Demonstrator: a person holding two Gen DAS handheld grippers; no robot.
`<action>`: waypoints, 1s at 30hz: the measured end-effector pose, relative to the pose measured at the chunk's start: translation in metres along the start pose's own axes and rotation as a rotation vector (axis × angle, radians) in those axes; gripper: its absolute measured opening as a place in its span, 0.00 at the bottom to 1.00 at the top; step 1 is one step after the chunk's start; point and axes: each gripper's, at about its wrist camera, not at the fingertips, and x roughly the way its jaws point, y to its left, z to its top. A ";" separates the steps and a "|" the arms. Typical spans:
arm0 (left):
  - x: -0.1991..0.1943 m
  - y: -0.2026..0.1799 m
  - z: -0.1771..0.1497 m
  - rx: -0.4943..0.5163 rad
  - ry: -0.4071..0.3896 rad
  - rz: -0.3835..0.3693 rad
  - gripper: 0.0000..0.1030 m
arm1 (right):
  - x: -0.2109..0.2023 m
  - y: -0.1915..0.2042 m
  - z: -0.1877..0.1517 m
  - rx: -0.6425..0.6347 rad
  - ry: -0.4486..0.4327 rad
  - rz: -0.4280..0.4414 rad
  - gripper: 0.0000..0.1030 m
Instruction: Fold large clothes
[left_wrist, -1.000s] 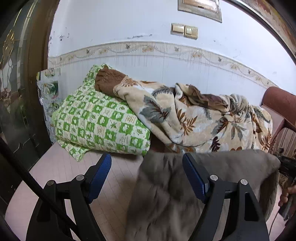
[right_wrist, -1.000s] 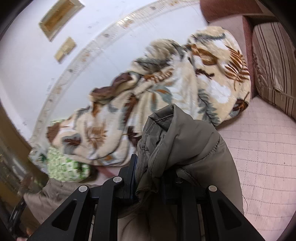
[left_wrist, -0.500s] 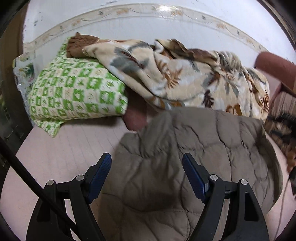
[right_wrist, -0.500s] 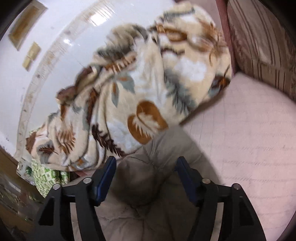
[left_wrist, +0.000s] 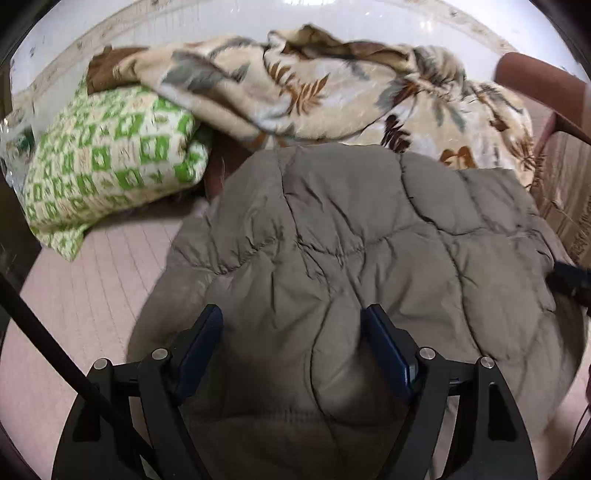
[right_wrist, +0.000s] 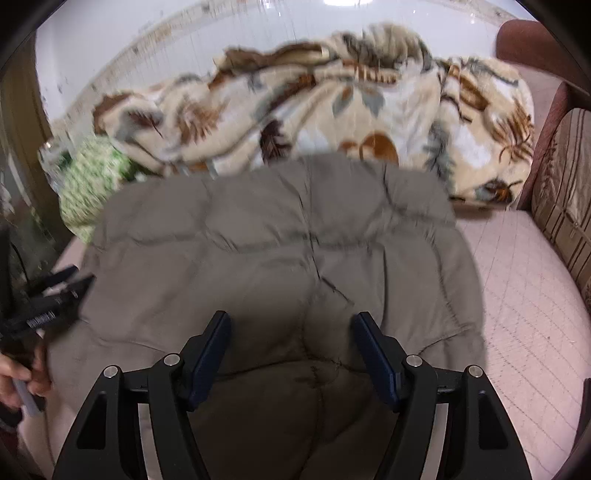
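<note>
A grey-brown quilted jacket (left_wrist: 369, 240) (right_wrist: 277, 240) lies spread on the pink bed sheet (left_wrist: 92, 295). My left gripper (left_wrist: 293, 325) hovers low over its near edge, open, with puffy fabric bulging up between the blue pads but not pinched. My right gripper (right_wrist: 291, 328) is over the jacket's near right part. Its jaws are opening, and the fabric under them lies loose. The left gripper's black body (right_wrist: 48, 306) and a hand (right_wrist: 22, 373) show at the left edge of the right wrist view.
A leaf-print blanket (left_wrist: 314, 85) (right_wrist: 332, 103) is heaped behind the jacket against the white wall. A green-checked pillow (left_wrist: 107, 162) lies at the back left. A brown padded end (left_wrist: 535, 77) and a striped cushion (right_wrist: 565, 184) close off the right side.
The right gripper let go of the bunched jacket and its jaws spread. The jacket dropped and now lies spread out on the bed. Both grippers came down closer to it.
</note>
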 end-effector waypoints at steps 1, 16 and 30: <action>0.005 0.002 0.001 0.000 0.007 0.002 0.79 | 0.010 -0.002 -0.001 -0.015 0.016 -0.014 0.76; 0.060 0.016 0.006 -0.063 0.067 0.004 0.97 | 0.060 -0.034 -0.012 0.074 0.070 0.028 0.86; -0.125 0.020 -0.070 -0.188 -0.080 0.016 0.96 | -0.093 0.010 -0.088 0.244 -0.103 0.084 0.86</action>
